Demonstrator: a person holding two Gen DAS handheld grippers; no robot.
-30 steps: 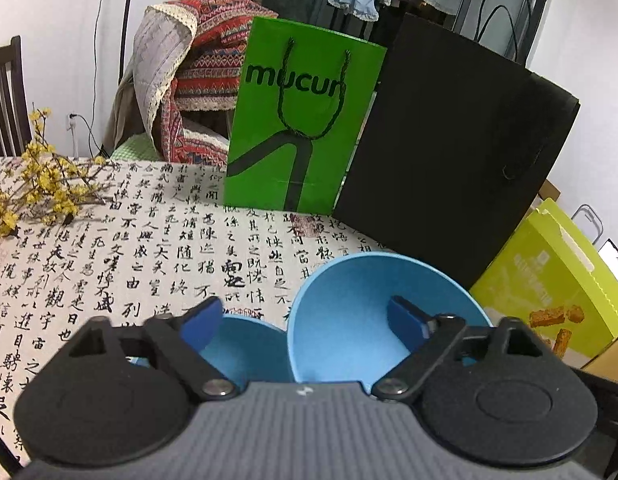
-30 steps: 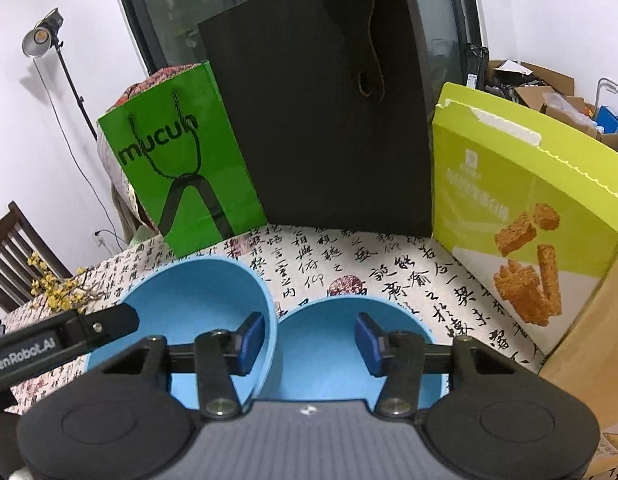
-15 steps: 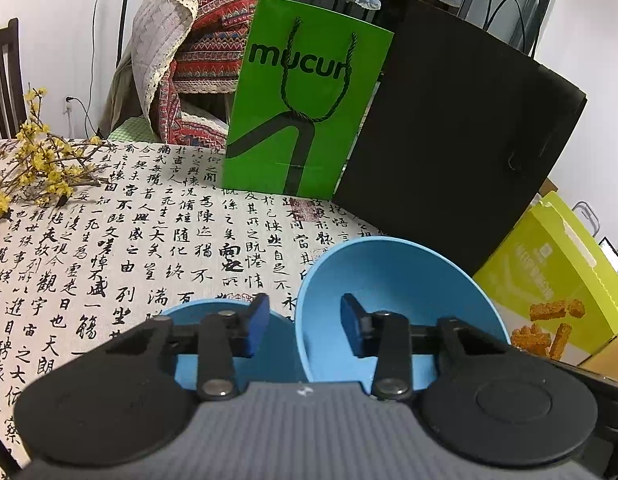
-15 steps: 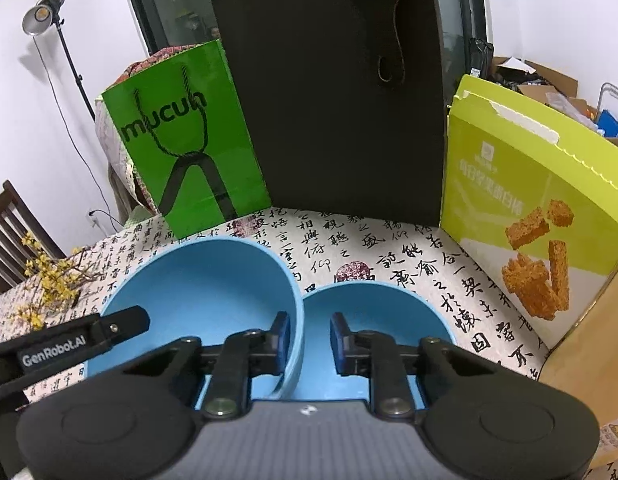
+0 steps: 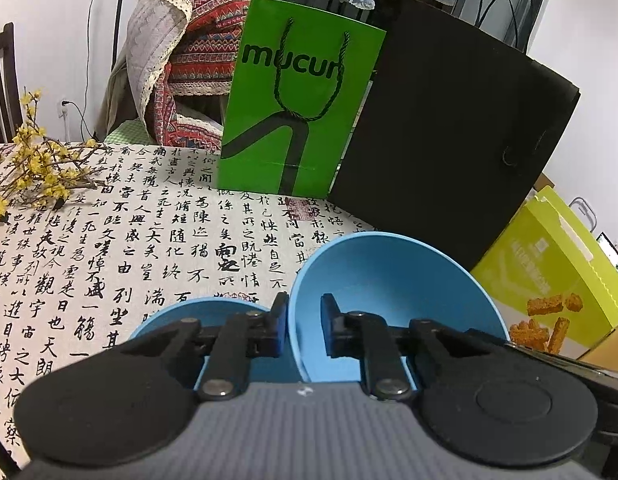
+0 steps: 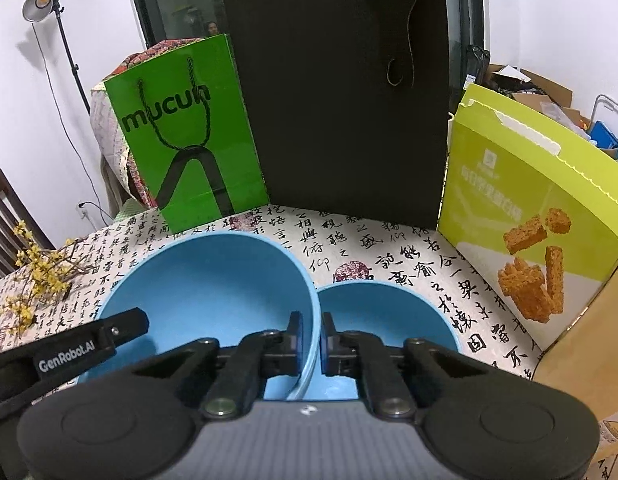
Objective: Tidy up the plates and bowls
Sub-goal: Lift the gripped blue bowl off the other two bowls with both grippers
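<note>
Both grippers have just been closing: our left gripper (image 5: 303,326) and right gripper (image 6: 311,344) each pinch the large blue bowl's (image 6: 213,280) rim, beside the small blue bowl (image 6: 385,308) mid-worktop; lifting can follow.

Hidden or cut off: near rims and bases of 2 blue bowls, the large bowl (image 6: 205,288) and the small bowl (image 6: 383,312), behind claw housings; chair (image 5: 1,88) cropped at left edge; yellow-green box (image 5: 557,276) partly behind the large bowl; its print (image 6: 491,178) too blurred to read.
</note>
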